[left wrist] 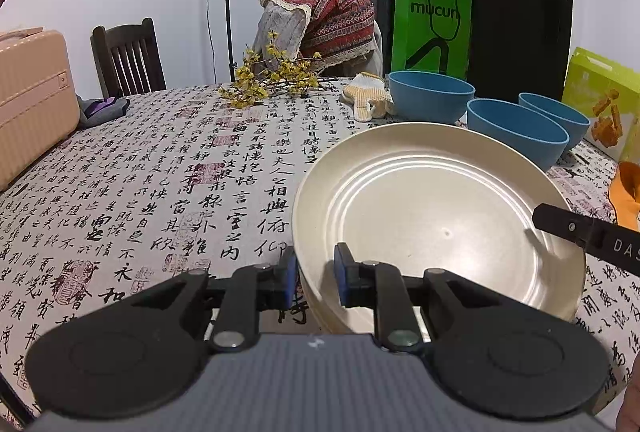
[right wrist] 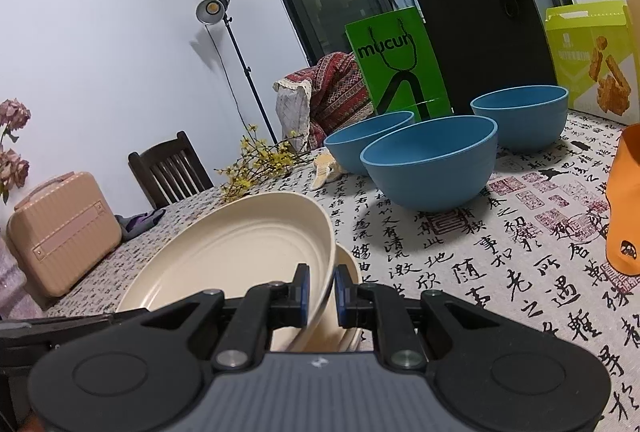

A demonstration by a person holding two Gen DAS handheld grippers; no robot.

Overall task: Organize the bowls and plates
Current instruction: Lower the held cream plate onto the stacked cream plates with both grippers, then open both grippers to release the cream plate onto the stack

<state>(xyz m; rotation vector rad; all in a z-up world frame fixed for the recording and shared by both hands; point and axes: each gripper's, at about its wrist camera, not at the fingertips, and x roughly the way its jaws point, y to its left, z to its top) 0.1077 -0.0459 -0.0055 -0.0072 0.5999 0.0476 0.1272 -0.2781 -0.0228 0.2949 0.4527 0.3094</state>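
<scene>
With both my left tool (left wrist: 315, 278) and right tool (right wrist: 321, 290) clenched on the tilted top plate's (left wrist: 432, 208) rim, uneven lowering risked it sliding off the stack (right wrist: 348, 328).

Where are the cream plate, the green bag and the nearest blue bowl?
cream plate (left wrist: 432, 208), left wrist view, on its inner base.
green bag (right wrist: 394, 72), right wrist view, on its printed front.
nearest blue bowl (right wrist: 432, 176), right wrist view, on its outer wall.
</scene>
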